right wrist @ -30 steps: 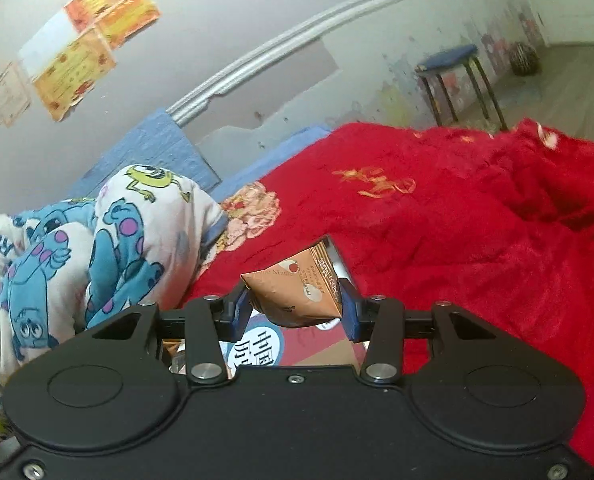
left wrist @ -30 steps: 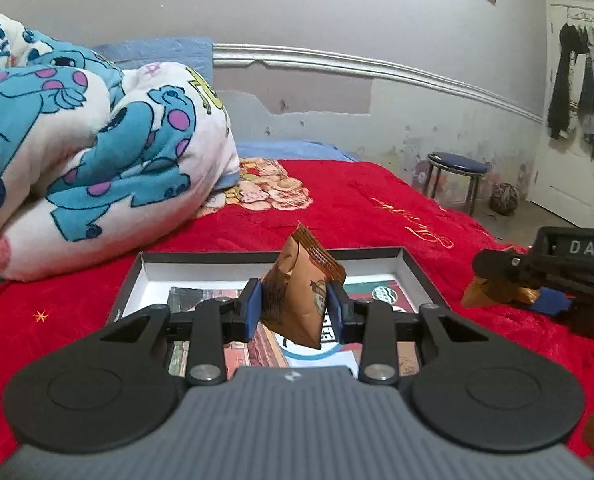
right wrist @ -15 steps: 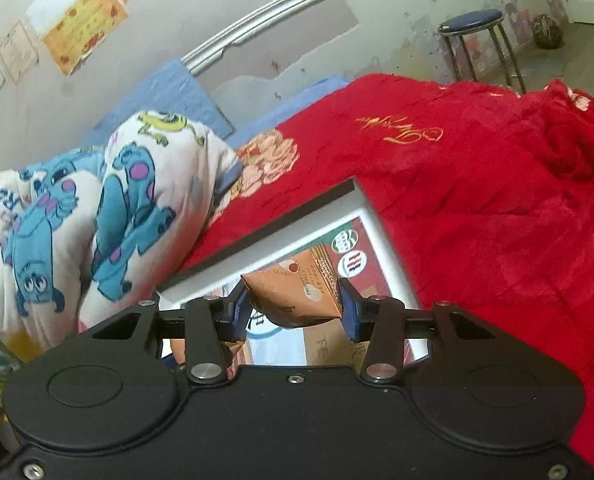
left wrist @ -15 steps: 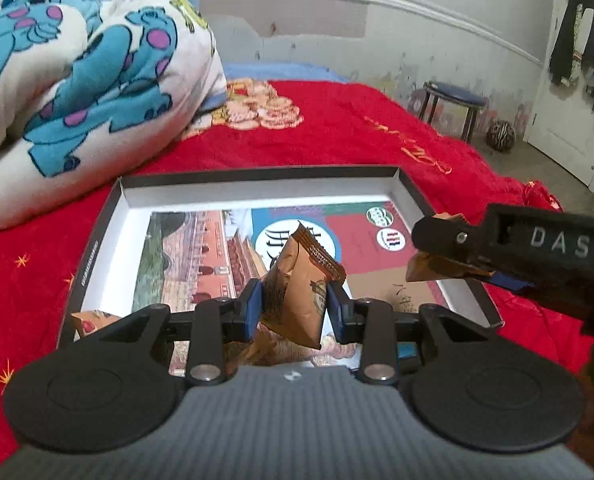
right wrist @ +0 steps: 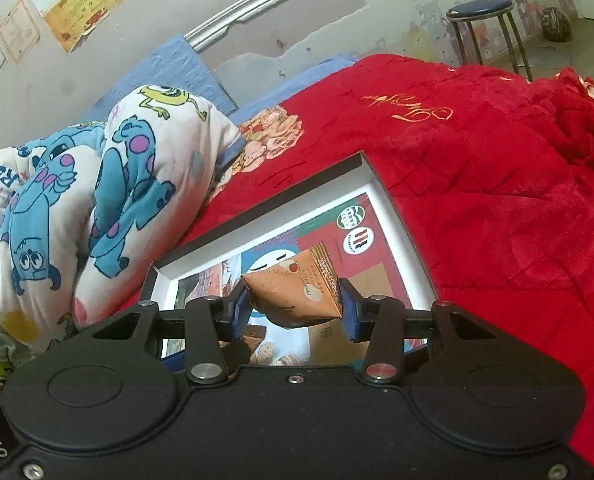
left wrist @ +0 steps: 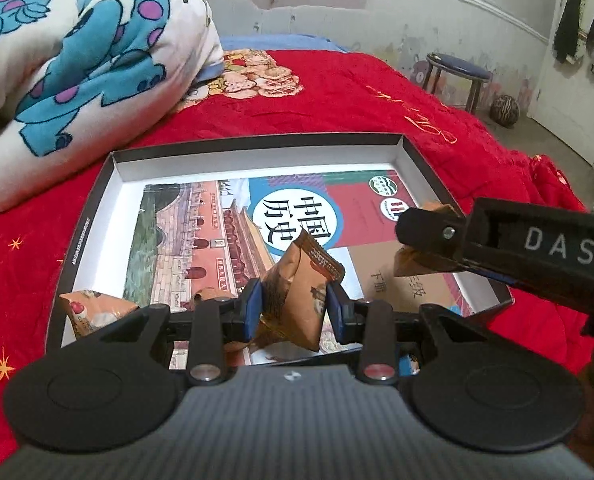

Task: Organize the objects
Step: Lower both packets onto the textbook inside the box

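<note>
Covering bed, red blanket (left wrist: 377, 104); shallow box (left wrist: 257, 148) on it; stool (right wrist: 481, 6) beyond.

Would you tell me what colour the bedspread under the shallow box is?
Bright red bedspread with gold embroidery, clearest in the right wrist view.

Left tongs (left wrist: 293, 312): black, blue pads, silver screws; right tongs (right wrist: 295, 312) alike.
</note>
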{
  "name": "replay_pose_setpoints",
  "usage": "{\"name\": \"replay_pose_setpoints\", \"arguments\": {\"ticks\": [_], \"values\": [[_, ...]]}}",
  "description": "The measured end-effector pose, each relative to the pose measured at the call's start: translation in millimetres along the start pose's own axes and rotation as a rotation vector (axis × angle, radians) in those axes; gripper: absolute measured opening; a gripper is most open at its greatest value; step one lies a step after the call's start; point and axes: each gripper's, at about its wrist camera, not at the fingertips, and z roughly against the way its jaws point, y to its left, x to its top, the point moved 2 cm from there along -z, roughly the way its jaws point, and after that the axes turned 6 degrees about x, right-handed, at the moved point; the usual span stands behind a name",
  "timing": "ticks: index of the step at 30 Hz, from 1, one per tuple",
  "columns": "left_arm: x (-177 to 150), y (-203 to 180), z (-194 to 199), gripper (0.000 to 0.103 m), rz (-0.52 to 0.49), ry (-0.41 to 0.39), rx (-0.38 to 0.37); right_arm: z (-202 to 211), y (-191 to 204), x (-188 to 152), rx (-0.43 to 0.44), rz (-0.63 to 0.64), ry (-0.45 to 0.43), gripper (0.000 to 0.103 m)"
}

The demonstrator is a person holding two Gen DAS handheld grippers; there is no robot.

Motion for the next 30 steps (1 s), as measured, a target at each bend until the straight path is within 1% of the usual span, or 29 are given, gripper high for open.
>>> {"name": "replay_pose_setpoints", "arguments": {"ticks": [12, 18, 20, 23, 24, 26, 28, 30], "values": [[-2.3, -0.4, -2.8, 0.040, -0.005, 0.031, -0.010, -8.5, -1.2, -1.5, 0.016, -0.013, 0.071, 0.043], [-1.4, 0.3, -3.1, 0.040, -0.006, 0.051, -0.028, -12.7, 3.4, -6.3, -0.030, 0.022, 0.100, 0.043], [-0.8, 0.0, -3.8, 0.046, -0.006, 0.058, -0.030, -13.2, 5.0, -7.3, -0.045, 0.036, 0.110, 0.043], [-0.1, -0.9, -4.5, 0.049, -0.011, 0.065, -0.039, -15.3, 5.2, -9.5, -0.057, 0.046, 0.126, 0.044], [-0.2, -2.0, -5.4, 0.053, -0.024, 0.072, -0.034, -17.3, 5.1, -11.0, -0.069, 0.050, 0.133, 0.044], [-2.0, -3.9, -4.9, 0.054, -0.047, 0.074, -0.019, -19.6, 4.2, -13.3, -0.083, 0.048, 0.147, 0.044], [-3.9, -2.9, -3.4, 0.056, -0.041, 0.068, -0.013, -19.3, 4.7, -14.7, -0.084, 0.054, 0.154, 0.044], [-5.8, -0.8, -1.9, 0.062, -0.029, 0.060, -0.009, -18.5, 6.1, -15.3, -0.085, 0.061, 0.154, 0.044]]}}
